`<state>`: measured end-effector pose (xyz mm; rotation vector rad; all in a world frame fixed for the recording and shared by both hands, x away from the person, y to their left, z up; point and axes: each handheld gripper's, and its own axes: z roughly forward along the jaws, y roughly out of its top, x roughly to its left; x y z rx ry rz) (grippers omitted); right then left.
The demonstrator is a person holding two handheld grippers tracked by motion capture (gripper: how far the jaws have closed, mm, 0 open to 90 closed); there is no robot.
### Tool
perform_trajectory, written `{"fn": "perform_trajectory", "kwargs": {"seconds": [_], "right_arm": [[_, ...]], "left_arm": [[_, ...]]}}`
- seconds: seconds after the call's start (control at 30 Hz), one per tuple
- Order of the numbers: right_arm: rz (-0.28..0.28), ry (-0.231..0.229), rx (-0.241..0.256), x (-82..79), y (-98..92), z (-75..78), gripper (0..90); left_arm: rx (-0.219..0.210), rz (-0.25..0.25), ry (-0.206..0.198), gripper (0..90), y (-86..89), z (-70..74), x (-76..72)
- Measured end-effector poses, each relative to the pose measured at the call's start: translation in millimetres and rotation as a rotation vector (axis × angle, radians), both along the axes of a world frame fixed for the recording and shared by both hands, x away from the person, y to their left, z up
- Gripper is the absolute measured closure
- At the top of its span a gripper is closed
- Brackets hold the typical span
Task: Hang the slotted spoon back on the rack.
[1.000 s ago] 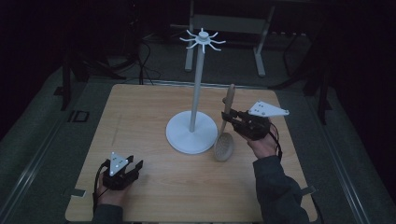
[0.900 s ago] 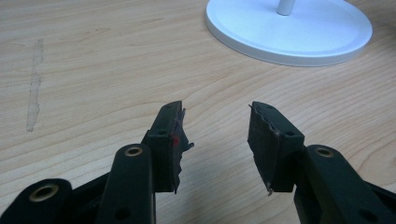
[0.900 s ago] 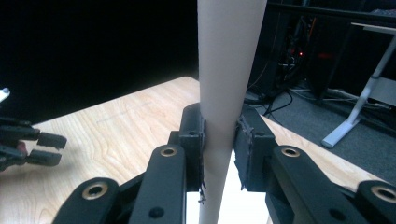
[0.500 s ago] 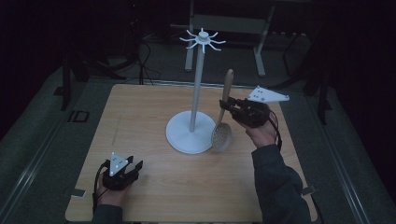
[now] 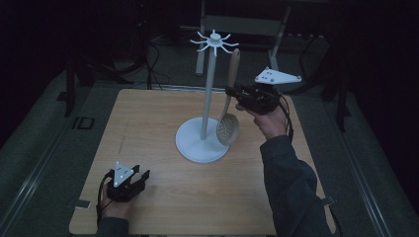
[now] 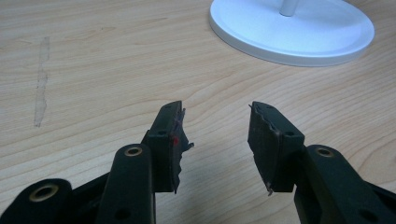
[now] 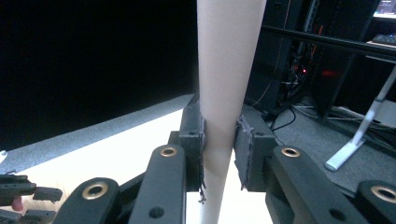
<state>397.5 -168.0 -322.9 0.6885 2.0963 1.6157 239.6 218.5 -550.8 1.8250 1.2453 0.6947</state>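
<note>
A white hook stand (image 5: 207,94) rises from a round base (image 5: 200,144) in the middle of the wooden table (image 5: 148,118); its base (image 6: 292,29) also lies ahead of my left gripper. My right gripper (image 5: 232,95) is shut on the handle of a wooden slotted spoon (image 5: 229,118), held upright in the air just right of the stand's pole, bowl down, handle end near the hooks (image 5: 213,41). The handle (image 7: 224,84) stands clamped between the right jaws (image 7: 219,140). My left gripper (image 5: 139,177) rests on the table at the front left, open, with nothing between its jaws (image 6: 215,140).
A strip of tape residue (image 6: 41,79) marks the table left of my left gripper. Beyond the far edge stand dark metal frames and cables (image 5: 148,54) on the floor. A white desk leg (image 7: 359,130) shows behind the spoon handle.
My right gripper has lifted the spoon off the table and carried it up and left, close beside the stand's pole. The left gripper has stayed put.
</note>
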Motion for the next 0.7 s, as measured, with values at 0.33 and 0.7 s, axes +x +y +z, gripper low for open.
{"fn": "perform_trajectory", "kwargs": {"seconds": [0.33,0.7], "right_arm": [[0.010,0.035,-0.002,5.9,4.6,-2.9,74.4],[0.008,0.070,-0.018,14.5,14.5,-6.2,74.3]], "left_arm": [[-0.004,0.003,-0.004,55.5,0.5,0.3,-0.5],[-0.005,0.004,-0.006,55.5,0.9,0.7,-0.6]]}}
